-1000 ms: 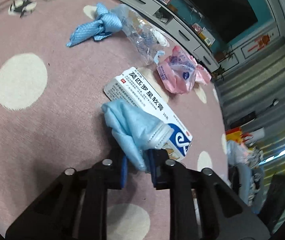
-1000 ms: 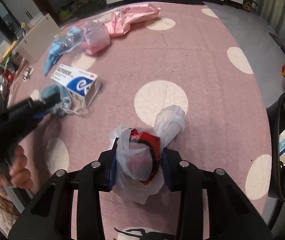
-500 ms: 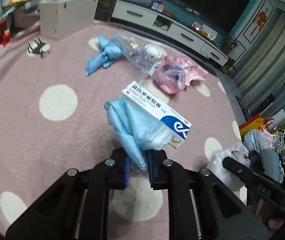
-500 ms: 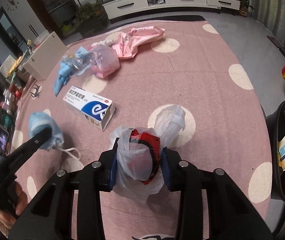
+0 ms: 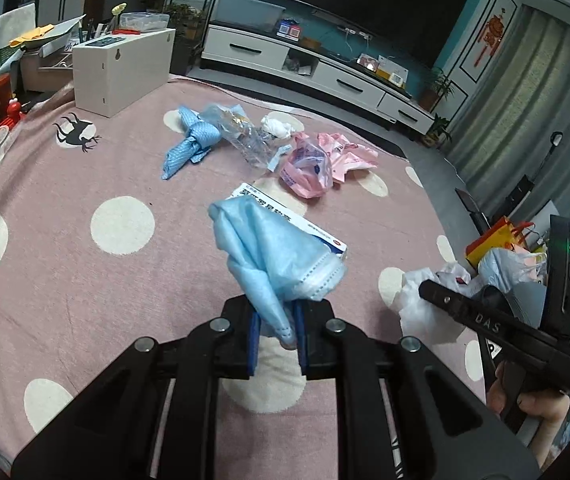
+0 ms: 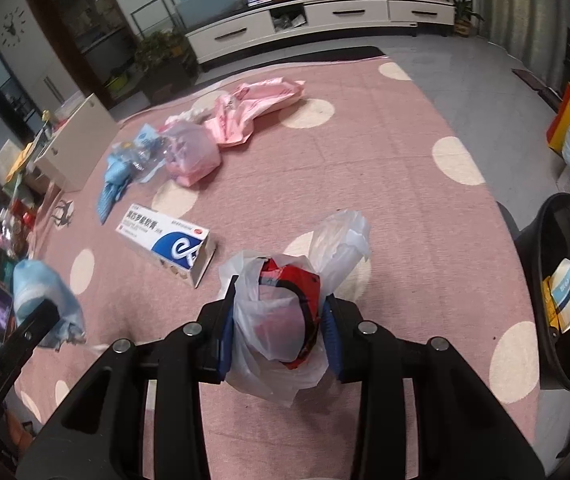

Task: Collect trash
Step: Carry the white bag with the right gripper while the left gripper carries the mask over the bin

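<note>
My left gripper is shut on a crumpled blue face mask, held up above the pink dotted rug. The same mask shows at the left of the right wrist view. My right gripper is shut on a white plastic bag with red wrapping inside. On the rug lie a white and blue medicine box, a blue cloth, a clear plastic bottle, a pink bag and pink wrappers.
A black trash bin holding a carton stands off the rug at the right. A white wooden box sits at the rug's far left corner. A TV cabinet lines the back wall. Bags are piled at the right.
My left gripper has risen from the rug with the mask and swung right, bringing the right gripper into its view. The right gripper has stayed in place with its bag.
</note>
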`<state>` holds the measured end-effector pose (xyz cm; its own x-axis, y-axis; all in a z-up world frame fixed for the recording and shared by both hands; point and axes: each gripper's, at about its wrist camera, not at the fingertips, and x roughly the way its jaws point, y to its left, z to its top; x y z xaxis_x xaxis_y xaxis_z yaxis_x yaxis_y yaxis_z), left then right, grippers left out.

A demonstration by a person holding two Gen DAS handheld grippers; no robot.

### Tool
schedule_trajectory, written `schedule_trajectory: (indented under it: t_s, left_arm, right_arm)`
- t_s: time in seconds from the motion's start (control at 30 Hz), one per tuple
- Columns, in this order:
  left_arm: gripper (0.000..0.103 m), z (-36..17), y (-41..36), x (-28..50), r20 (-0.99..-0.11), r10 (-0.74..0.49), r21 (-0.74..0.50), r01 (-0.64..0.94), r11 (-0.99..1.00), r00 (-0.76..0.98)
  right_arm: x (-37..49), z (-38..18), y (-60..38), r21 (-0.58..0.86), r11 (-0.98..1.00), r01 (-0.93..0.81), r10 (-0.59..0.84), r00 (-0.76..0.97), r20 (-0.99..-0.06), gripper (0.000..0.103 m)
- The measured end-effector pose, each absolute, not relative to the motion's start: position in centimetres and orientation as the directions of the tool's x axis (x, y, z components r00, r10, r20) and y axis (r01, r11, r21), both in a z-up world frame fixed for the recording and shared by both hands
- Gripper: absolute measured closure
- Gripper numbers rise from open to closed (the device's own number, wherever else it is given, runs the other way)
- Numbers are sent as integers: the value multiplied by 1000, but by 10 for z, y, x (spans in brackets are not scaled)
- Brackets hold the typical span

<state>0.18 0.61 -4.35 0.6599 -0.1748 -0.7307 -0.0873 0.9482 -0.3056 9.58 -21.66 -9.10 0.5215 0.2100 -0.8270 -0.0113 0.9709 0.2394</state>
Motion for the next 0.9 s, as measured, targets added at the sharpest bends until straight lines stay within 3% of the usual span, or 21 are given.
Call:
schedule_trajectory:
  t_s: [0.57,0.9]
  left_arm:
    - [88,-38,7,-4,-723,-138,-258,-79,963,677]
    - [88,-9,-18,-9,-679,-145,-244,-35,969,719]
  right_arm:
    - [93,-86,-219,229,973,12,184,561,-807,66]
    - [82,-37,-247,286,957,48,178,680,-711,66]
